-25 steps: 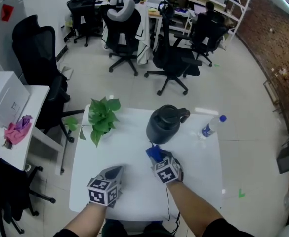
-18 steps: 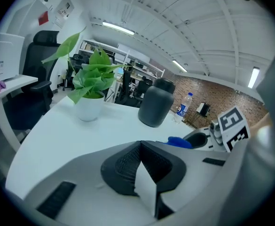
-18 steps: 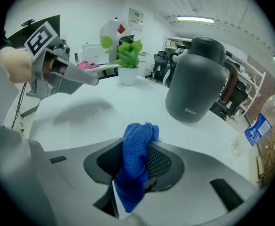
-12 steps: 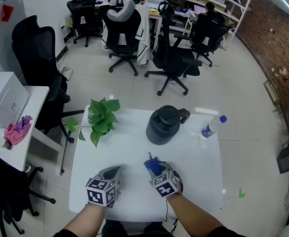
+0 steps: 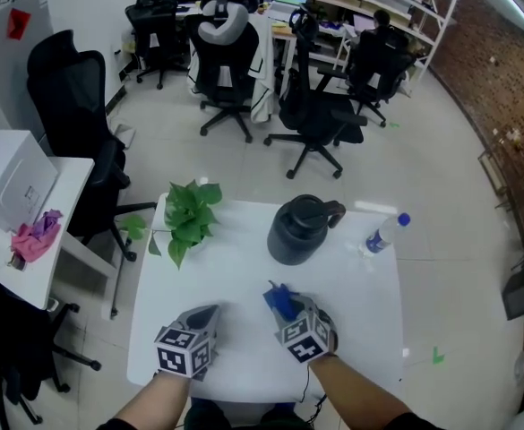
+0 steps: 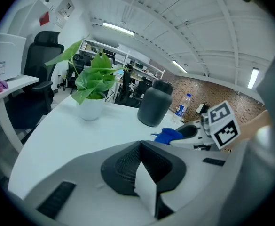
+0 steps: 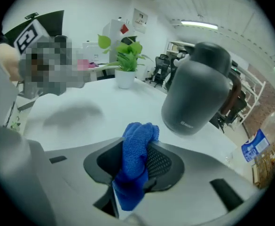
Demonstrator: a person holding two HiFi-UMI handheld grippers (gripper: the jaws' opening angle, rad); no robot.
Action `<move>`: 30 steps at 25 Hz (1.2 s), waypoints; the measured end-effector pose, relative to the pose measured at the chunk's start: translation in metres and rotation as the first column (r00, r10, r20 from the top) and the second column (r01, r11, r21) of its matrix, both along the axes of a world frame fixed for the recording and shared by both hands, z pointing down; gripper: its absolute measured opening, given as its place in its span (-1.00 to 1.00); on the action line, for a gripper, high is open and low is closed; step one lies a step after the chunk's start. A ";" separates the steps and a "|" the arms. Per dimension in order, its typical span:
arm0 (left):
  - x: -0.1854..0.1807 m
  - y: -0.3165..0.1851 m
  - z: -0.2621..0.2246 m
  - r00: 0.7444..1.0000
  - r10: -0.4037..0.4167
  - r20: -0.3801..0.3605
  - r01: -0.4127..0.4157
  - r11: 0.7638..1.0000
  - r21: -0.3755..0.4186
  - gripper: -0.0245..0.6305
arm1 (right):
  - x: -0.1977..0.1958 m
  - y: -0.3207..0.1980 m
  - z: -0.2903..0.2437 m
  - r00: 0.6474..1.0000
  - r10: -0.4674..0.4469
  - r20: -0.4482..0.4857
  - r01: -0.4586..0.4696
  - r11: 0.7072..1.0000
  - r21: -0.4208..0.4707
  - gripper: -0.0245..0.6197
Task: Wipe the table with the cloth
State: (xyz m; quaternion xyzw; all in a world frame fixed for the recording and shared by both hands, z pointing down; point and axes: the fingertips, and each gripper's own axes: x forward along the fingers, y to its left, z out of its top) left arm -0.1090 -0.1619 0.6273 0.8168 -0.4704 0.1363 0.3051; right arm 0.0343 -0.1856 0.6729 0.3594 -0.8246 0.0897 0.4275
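Observation:
A blue cloth (image 5: pixel 281 300) is bunched between the jaws of my right gripper (image 5: pixel 290 310), which is shut on it at the near middle of the white table (image 5: pixel 244 258). In the right gripper view the cloth (image 7: pixel 137 159) sticks up between the dark pads and hangs down toward the camera. My left gripper (image 5: pixel 204 315) rests on the table's near left part, shut with nothing in it; its pads meet in the left gripper view (image 6: pixel 139 147). From there the cloth (image 6: pixel 168 135) shows to the right, at the right gripper's tip.
A dark grey jug (image 5: pixel 299 229) with a handle stands just beyond the cloth. A potted green plant (image 5: pixel 190 215) is at the far left corner, and a water bottle (image 5: pixel 383 232) at the far right. Office chairs (image 5: pixel 315 115) stand on the floor beyond the table.
My right gripper has drawn back toward the table's near edge with the cloth, away from the jug. The left gripper has stayed where it was.

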 end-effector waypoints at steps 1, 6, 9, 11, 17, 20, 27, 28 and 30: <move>0.000 0.000 0.000 1.000 -0.001 -0.004 0.001 1.000 -0.001 -0.93 | 0.000 0.013 0.002 1.000 -0.017 -0.011 0.017 1.000 -0.003 -0.54; -0.001 0.001 0.002 1.000 -0.001 -0.014 0.001 1.000 -0.002 -0.93 | 0.004 0.013 0.034 1.000 0.012 -0.022 -0.014 0.999 -0.049 -0.55; 0.001 0.003 0.005 1.000 0.004 -0.013 -0.004 1.000 -0.004 -0.93 | 0.004 -0.020 0.035 0.999 0.037 -0.013 -0.038 0.998 -0.053 -0.56; 0.000 0.004 0.006 1.000 0.006 -0.004 -0.006 1.000 -0.003 -0.93 | 0.004 -0.041 0.034 0.999 0.050 -0.018 -0.051 0.998 -0.048 -0.56; -0.008 0.005 0.001 1.000 0.000 0.015 0.000 1.000 0.002 -0.93 | 0.014 -0.053 0.023 0.988 0.146 0.055 -0.143 0.988 -0.056 -0.55; -0.009 0.008 -0.003 1.000 0.004 0.023 -0.004 1.000 0.009 -0.93 | 0.031 -0.026 0.002 0.966 0.180 0.184 -0.170 0.983 -0.066 -0.55; -0.004 0.018 -0.018 0.998 0.029 0.047 -0.030 1.000 0.009 -0.93 | 0.197 0.043 -0.018 0.944 0.310 0.115 -0.308 0.951 -0.030 -0.55; -0.002 0.020 -0.019 0.998 0.029 0.048 -0.030 1.000 0.010 -0.93 | 0.228 0.053 -0.018 0.936 0.341 0.090 -0.341 0.940 -0.026 -0.55; -0.001 0.024 -0.022 0.998 0.028 0.054 -0.029 1.000 0.009 -0.93 | 0.283 0.072 -0.019 0.918 0.395 0.044 -0.394 0.919 -0.019 -0.55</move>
